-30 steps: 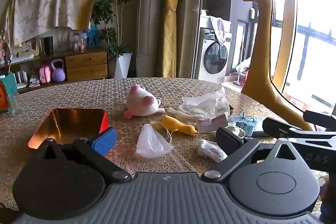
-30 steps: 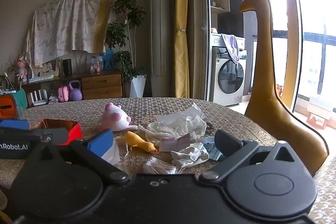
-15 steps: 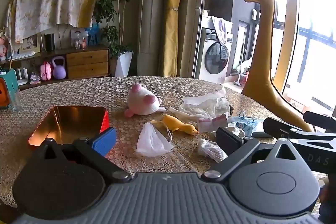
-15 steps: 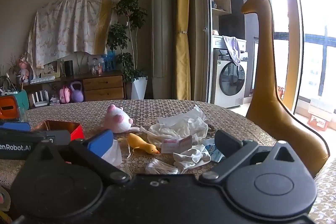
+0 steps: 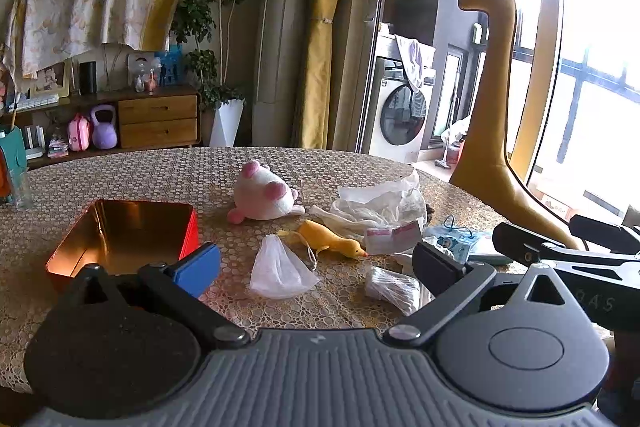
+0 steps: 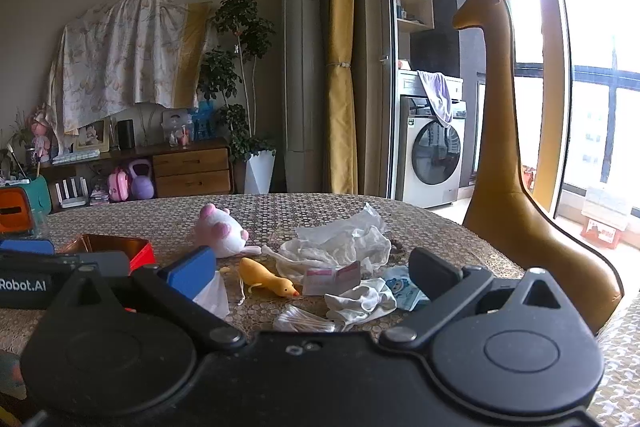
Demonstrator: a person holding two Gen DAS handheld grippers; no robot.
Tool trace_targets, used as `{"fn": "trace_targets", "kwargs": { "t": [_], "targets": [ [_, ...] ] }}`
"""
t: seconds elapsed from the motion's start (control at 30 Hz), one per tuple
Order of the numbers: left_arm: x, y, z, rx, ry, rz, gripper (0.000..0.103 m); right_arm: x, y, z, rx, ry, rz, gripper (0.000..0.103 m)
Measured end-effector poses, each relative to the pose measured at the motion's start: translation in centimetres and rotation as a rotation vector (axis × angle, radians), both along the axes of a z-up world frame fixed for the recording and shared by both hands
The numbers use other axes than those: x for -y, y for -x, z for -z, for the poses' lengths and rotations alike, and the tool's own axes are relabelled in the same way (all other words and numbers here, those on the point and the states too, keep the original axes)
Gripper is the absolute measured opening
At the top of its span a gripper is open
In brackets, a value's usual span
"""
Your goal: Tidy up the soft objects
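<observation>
A pink and white plush toy [image 5: 262,193] [image 6: 221,231] lies mid-table. In front of it lie a yellow rubber duck [image 5: 329,239] [image 6: 267,278], a white mesh pouch [image 5: 280,269], a crumpled white plastic bag [image 5: 380,205] [image 6: 340,245], a tissue pack [image 5: 393,237] [image 6: 331,278], a cotton swab packet [image 5: 392,289] [image 6: 302,321] and a white cloth [image 6: 362,301]. An open red tin [image 5: 124,237] [image 6: 116,249] stands at the left. My left gripper [image 5: 316,267] is open and empty above the near table. My right gripper [image 6: 310,275] is open and empty, right of the left one.
A blue cartoon face-mask pack [image 5: 456,243] [image 6: 404,291] lies at the right. A glass [image 5: 18,187] and an orange and teal box [image 6: 20,205] stand at the far left. A tall yellow giraffe figure [image 5: 492,115] stands beyond the table's right edge.
Both grippers have drifted slightly, so the scene shifts a little in each view. Nothing on the table has moved, and both stay open.
</observation>
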State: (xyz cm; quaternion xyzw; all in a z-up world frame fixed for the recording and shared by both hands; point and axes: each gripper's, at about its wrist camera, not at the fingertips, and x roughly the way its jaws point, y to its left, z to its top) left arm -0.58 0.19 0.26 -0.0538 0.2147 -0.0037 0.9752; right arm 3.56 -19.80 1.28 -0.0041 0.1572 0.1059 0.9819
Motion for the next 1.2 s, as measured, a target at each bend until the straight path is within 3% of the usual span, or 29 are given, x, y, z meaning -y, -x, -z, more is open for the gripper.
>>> {"fn": "trace_targets", "kwargs": {
  "t": [1.2],
  "targets": [
    [-0.71, -0.09, 0.29, -0.006, 0.044, 0.017, 0.103, -0.09, 0.04, 0.17, 0.004, -0.001, 0.001, 0.103]
  ]
}}
